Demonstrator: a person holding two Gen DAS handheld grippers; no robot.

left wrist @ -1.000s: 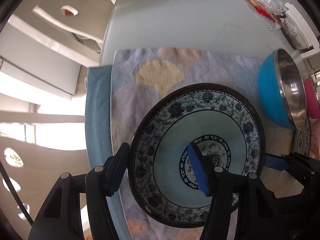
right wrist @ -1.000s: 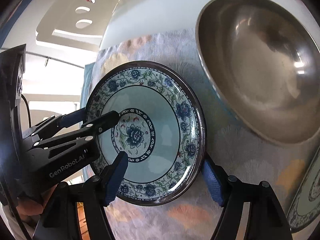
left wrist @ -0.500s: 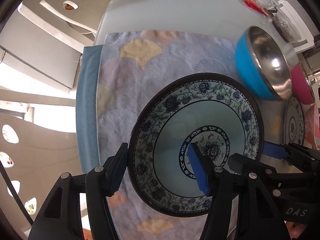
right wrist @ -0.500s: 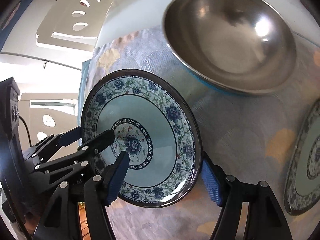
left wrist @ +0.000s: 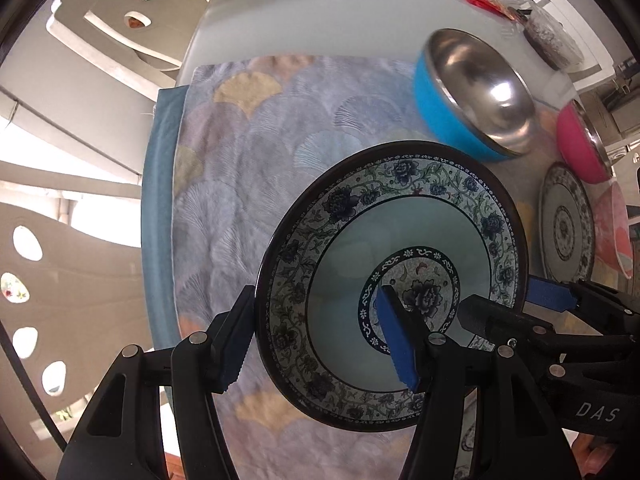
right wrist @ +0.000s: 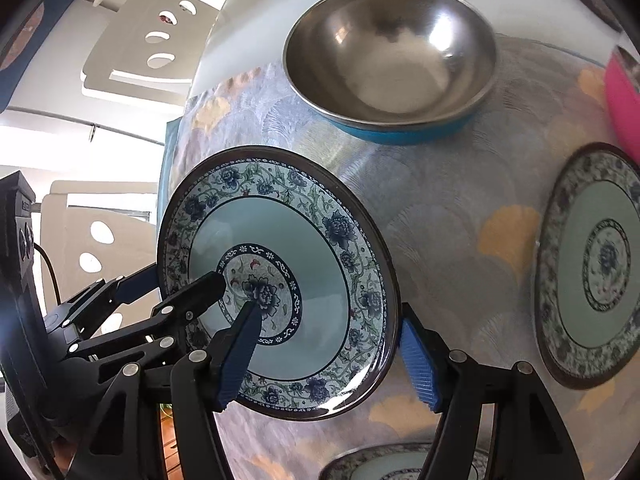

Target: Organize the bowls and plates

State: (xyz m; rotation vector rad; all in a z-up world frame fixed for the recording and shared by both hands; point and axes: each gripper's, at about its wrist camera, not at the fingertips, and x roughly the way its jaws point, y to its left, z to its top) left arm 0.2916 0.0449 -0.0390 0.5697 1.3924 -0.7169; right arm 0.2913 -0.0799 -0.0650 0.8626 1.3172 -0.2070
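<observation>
A blue-and-white floral plate [left wrist: 400,280] is held tilted above the patterned cloth [left wrist: 248,184] covering the surface, gripped from both sides. The left gripper [left wrist: 320,340] has its jaws closed on the plate's left rim, one finger outside, one on the plate's face. The right gripper [right wrist: 328,344] clamps the opposite rim the same way. Beyond sit a steel bowl with blue outside [right wrist: 392,56] and a pink bowl [left wrist: 580,144]; a second floral plate [right wrist: 596,268] lies flat near them on the cloth.
</observation>
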